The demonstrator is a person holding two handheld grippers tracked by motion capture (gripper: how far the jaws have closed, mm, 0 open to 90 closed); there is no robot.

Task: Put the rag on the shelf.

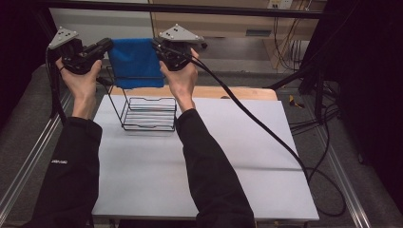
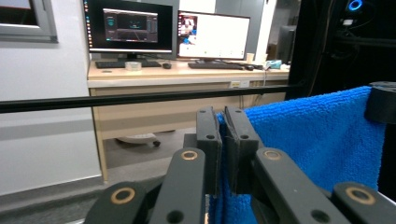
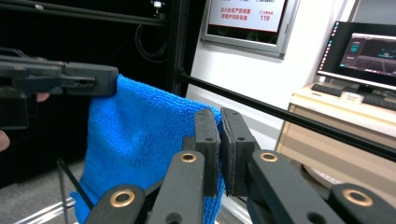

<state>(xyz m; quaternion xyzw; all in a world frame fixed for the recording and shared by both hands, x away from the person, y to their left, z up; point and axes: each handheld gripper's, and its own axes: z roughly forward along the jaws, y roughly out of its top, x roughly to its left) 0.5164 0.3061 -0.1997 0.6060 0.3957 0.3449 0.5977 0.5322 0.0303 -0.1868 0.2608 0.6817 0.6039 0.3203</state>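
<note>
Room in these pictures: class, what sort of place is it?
Probably a lab or office set up for recording. Two monitors with keyboards stand on a wooden desk, a black frame bar surrounds the white table, and cables trail across the floor.

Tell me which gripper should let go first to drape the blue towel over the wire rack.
Probably the left gripper: it pinches the blue towel corner out beyond the wire rack, while the right gripper holds its corner directly above it.

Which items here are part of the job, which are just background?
In play:
- blue towel, held up by two top corners
- left tool, right tool, both clamped on it
- black wire rack below the towel

Background:
- monitors, keyboards on the desk
- wall sign
- floor cables
</note>
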